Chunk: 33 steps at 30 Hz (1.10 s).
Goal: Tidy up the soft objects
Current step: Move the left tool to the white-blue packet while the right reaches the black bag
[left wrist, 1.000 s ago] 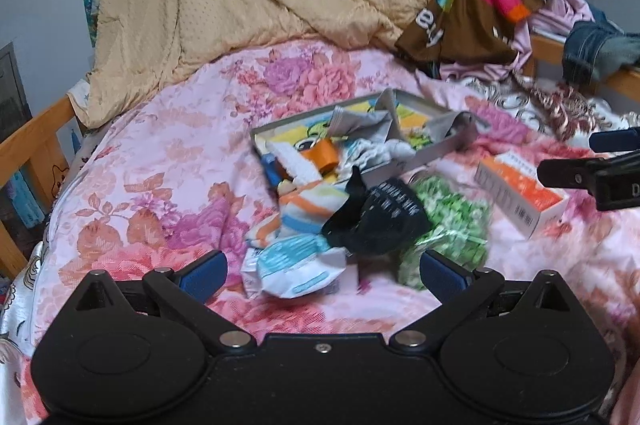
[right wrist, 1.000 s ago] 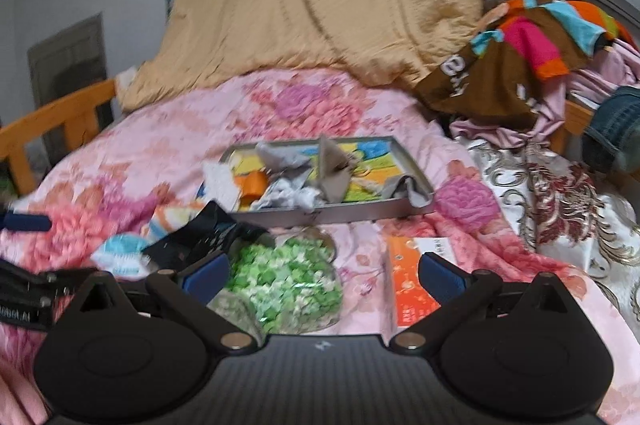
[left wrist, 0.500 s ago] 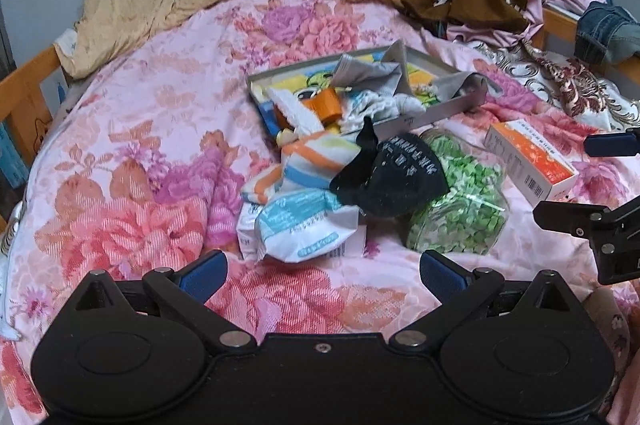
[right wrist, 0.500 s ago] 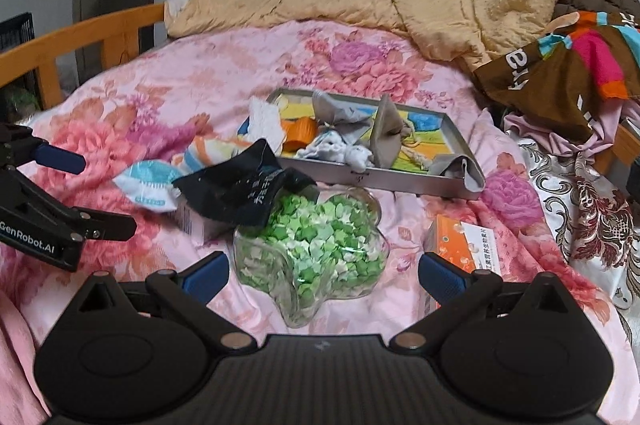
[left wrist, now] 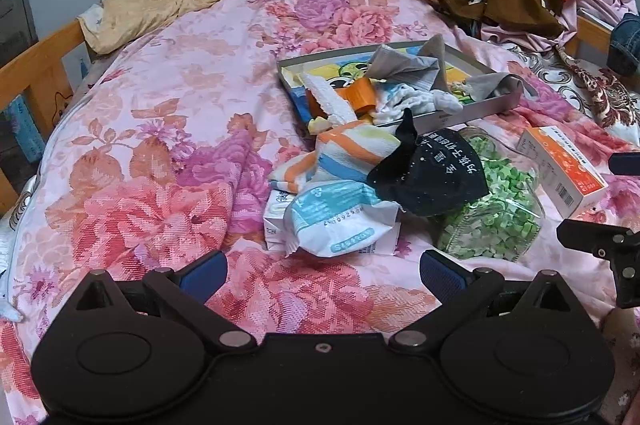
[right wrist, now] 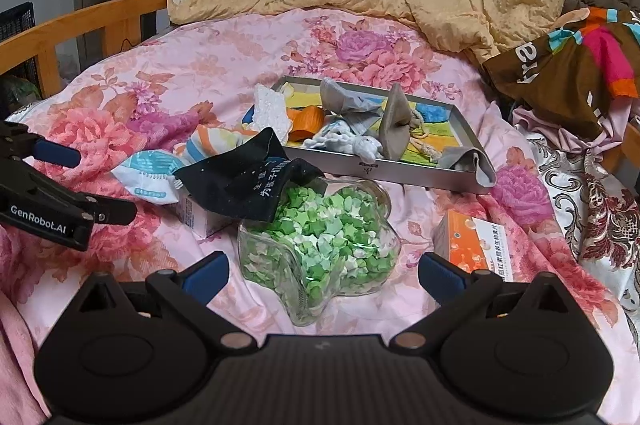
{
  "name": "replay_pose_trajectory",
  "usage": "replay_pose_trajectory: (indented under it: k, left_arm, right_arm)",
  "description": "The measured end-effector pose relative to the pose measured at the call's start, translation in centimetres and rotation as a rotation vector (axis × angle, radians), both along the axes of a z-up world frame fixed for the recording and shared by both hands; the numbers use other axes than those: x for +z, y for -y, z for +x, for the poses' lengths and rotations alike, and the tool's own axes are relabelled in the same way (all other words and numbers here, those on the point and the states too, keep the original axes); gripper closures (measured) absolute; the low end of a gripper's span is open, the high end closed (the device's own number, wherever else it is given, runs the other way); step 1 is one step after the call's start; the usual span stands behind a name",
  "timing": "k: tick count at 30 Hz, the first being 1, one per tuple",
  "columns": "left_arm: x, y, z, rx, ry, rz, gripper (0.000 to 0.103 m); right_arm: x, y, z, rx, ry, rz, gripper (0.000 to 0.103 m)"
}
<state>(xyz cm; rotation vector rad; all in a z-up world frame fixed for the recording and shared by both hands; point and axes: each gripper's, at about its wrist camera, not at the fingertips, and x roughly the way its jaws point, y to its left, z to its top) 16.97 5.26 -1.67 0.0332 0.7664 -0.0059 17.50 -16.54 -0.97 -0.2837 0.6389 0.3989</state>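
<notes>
the left claw (left wrist: 323, 275) hovers low over the floral bedspread (left wrist: 160, 153) with its blue-padded fingers (left wrist: 204, 273) spread wide apart and nothing between them. just ahead of it, slightly right of its centre line, lies a white and teal packet (left wrist: 336, 221) resting on a small white box (left wrist: 276, 221). behind the packet, a striped orange, blue and white cloth (left wrist: 344, 153) stretches with its long axis running away from the claw toward the tray (left wrist: 472, 113). draped to the right of that is a black cloth (left wrist: 432, 177) with white lettering, one pointed corner standing up toward the tray and its lower edge lying over the glass jar of green paper stars (right wrist: 320, 249).

the tray sits further back on the bed, holding grey socks (right wrist: 348, 101), a white knitted piece (right wrist: 344, 143) and an orange roll (right wrist: 306, 117); one grey sock (right wrist: 472, 161) hangs over its near right corner.

the right claw (right wrist: 323, 275) is level with the left one and well apart from it, pointing across the bed toward the tray, fingers likewise wide apart and empty. the jar lies directly between its fingers and just ahead, tipped on its side. an orange and white carton (right wrist: 476, 243) lies flat beside the right finger, its long axis pointing toward the claw.
</notes>
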Motion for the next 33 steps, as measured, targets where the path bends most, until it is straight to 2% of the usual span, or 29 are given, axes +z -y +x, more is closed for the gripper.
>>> replay_pose_trajectory:
  k: [7, 12, 18, 25, 31, 33]
  left_arm:
    - [-0.2, -0.5, 0.4, 0.015, -0.019, -0.020, 0.001]
    - [-0.1, -0.9, 0.6, 0.034, -0.015, -0.036, 0.001]
    - [0.1, -1.2, 1.8, 0.024, 0.013, 0.004, 0.001]
    - [-0.3, -1.2, 2.9, -0.025, 0.002, 0.022, 0.001]
    - [-0.8, -0.3, 3.6, -0.110, 0.019, 0.083, 0.001]
    - [-0.9, -0.2, 3.6, -0.144, 0.037, 0.076, 0.001]
  right_arm:
    - [-0.1, -0.5, 0.7, 0.018, 0.002, 0.024, 0.000]
    - [0.2, -1.1, 1.5, 0.044, 0.061, 0.030, 0.000]
    - [0.1, -1.9, 3.3, 0.086, 0.107, 0.036, 0.000]
    - [-0.9, -3.4, 5.6, 0.154, 0.119, 0.047, 0.000]
    - [-1.8, -4.6, 6.7, 0.183, 0.107, 0.046, 0.001]
    - [-1.9, -5.0, 6.9, 0.186, 0.119, 0.038, 0.003]
